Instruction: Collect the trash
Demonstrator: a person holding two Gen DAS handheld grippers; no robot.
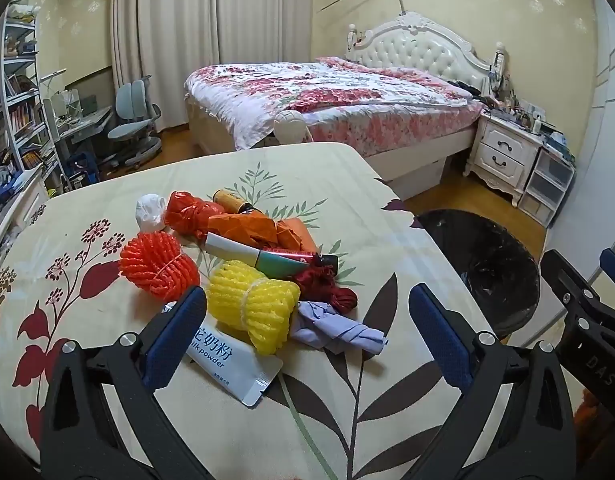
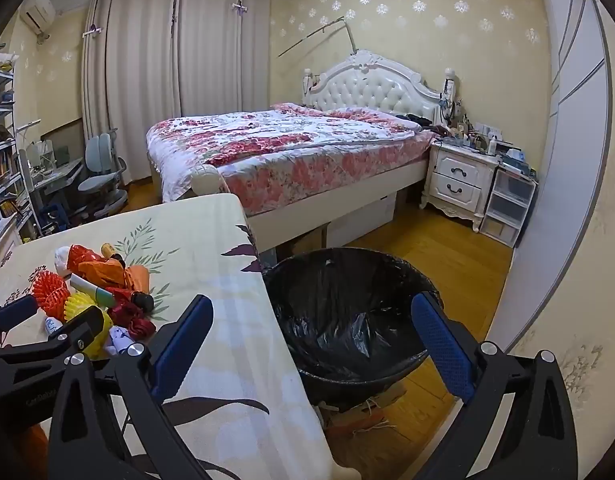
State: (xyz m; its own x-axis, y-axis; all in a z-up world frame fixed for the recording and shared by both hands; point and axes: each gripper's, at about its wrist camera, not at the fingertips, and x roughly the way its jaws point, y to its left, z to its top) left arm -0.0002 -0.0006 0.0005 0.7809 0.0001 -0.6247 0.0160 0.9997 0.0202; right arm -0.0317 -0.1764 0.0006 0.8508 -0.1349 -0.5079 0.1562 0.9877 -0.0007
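Observation:
A heap of trash lies on the floral tablecloth point(image 1: 107, 208): a yellow foam net point(image 1: 253, 306), an orange foam net point(image 1: 157, 266), a milk powder sachet point(image 1: 235, 364), a crumpled lilac paper point(image 1: 335, 326), a red string bundle point(image 1: 327, 288), orange wrappers point(image 1: 243, 226), a white paper ball point(image 1: 149, 210) and a tube point(image 1: 255, 256). My left gripper point(image 1: 311, 332) stands open just in front of the heap, holding nothing. My right gripper point(image 2: 313, 344) is open and empty, at the table's right edge over the black-lined bin point(image 2: 347, 312). The heap point(image 2: 103, 292) also shows at left in the right wrist view.
The bin point(image 1: 483, 264) stands on the wooden floor beside the table's right edge. Behind are a bed point(image 1: 327, 100), a white nightstand point(image 1: 503, 152), a desk with a swivel chair point(image 1: 131, 120) and bookshelves point(image 1: 15, 100) at left. A wardrobe point(image 2: 567, 120) is on the right.

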